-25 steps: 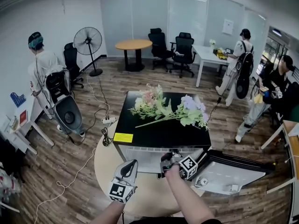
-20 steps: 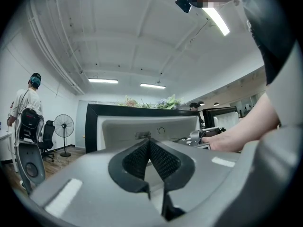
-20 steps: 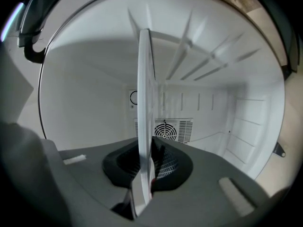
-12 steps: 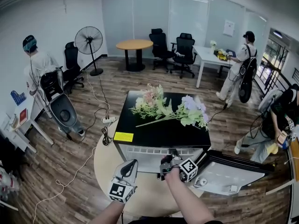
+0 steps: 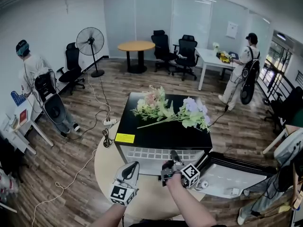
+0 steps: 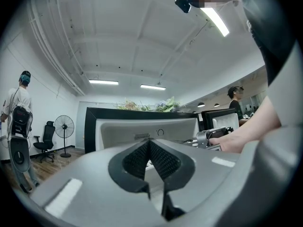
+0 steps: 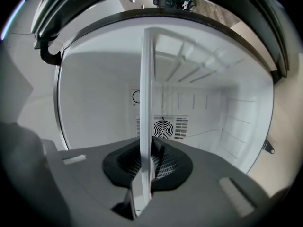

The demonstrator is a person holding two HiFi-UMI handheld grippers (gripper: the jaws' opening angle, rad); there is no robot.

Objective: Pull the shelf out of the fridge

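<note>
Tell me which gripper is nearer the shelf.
Right. The right gripper is shut on the shelf's front edge at the fridge opening. The left gripper hangs apart, to the shelf's lower left in the head view, in front of the fridge, holding nothing.

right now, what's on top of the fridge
A bouquet of flowers lies across the black fridge top, with a yellow label at its front left corner. Whatever is under the bouquet is covered.

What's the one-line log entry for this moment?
right gripper: shut on shelf | left gripper: shut, empty | fridge: door open | flowers: on fridge
</note>
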